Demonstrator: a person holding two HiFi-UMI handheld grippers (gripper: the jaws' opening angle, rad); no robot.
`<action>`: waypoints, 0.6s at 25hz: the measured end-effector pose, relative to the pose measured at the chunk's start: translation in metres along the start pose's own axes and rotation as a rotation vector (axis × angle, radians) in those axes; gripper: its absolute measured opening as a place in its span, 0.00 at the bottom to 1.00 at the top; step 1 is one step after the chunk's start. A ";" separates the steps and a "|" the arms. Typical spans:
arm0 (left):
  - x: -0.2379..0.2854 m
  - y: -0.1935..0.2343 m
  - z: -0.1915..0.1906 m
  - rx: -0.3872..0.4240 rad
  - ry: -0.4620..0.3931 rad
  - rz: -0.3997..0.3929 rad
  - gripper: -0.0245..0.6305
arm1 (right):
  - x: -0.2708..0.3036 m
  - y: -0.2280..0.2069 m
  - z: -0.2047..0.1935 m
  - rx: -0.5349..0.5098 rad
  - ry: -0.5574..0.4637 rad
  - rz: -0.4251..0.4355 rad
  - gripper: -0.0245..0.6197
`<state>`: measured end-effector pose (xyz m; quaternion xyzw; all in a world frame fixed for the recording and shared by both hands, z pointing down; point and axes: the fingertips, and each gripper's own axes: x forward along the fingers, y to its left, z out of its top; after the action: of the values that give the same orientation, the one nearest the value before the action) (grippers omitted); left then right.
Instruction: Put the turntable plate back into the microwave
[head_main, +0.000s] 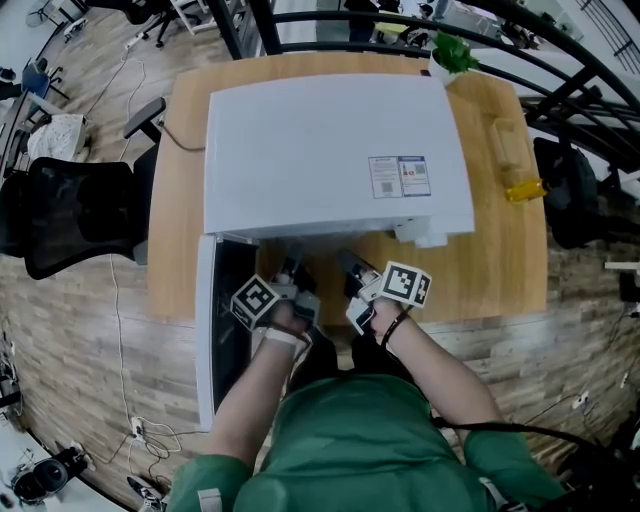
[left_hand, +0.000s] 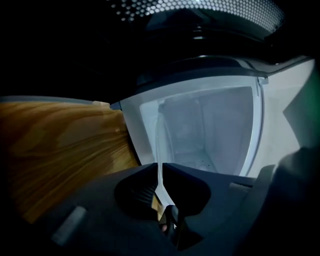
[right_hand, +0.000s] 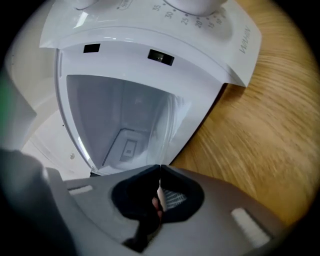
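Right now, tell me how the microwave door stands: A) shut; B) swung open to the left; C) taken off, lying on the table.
B: in the head view the microwave door stands swung open at the left front corner of the microwave.

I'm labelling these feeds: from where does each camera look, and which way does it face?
Head view: on the person's head, looking steeply down on microwave and table; forearms, green shirt, left gripper, right gripper show.
Left gripper view: on the left gripper, facing into the cavity; its fingers pinch the glass plate's edge.
Right gripper view: on the right gripper, facing the cavity; fingers shut.
Shared: both gripper views see cavity and wooden table.
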<state>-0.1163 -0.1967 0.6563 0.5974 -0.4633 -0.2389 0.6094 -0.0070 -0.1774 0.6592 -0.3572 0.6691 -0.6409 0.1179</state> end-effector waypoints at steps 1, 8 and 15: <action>0.002 -0.001 0.000 0.008 0.004 0.002 0.10 | 0.001 0.000 0.003 0.007 -0.008 -0.003 0.05; 0.003 -0.003 -0.001 0.019 0.019 0.009 0.10 | 0.008 0.000 0.013 0.027 -0.032 -0.015 0.05; 0.010 -0.012 -0.006 0.034 0.042 0.004 0.09 | 0.015 -0.001 0.028 0.027 -0.040 -0.043 0.04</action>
<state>-0.1033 -0.2041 0.6489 0.6116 -0.4555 -0.2169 0.6094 -0.0001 -0.2089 0.6607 -0.3826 0.6501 -0.6450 0.1220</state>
